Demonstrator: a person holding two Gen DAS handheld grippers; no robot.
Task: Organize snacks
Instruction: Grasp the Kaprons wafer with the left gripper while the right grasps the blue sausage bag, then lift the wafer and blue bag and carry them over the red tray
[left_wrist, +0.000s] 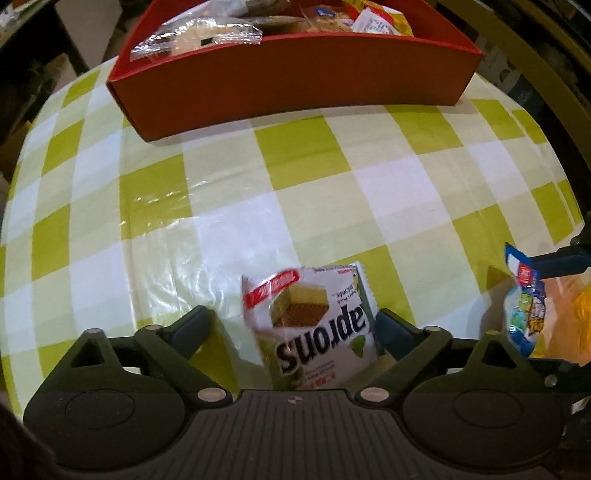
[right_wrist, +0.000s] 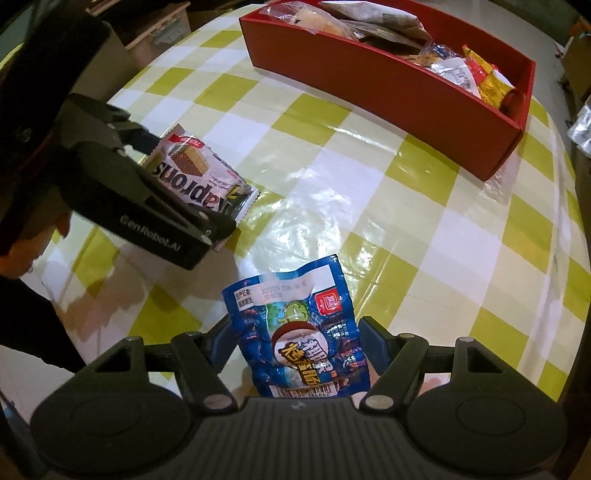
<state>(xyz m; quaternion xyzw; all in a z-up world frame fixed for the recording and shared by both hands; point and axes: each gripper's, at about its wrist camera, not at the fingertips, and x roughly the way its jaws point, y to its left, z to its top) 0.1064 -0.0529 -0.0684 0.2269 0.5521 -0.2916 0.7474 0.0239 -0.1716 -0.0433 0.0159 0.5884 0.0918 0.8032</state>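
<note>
My left gripper (left_wrist: 293, 326) stands apart around the wafer pack (left_wrist: 314, 325) on the table (left_wrist: 295, 206), its right finger just touching. My right gripper (right_wrist: 293, 341) clamps the blue pouch (right_wrist: 299, 332); the red box (right_wrist: 406, 92) lies ahead.

red box's (left_wrist: 295, 74) far side cut off, wafer packet (left_wrist: 314, 325) bottom hidden
</note>
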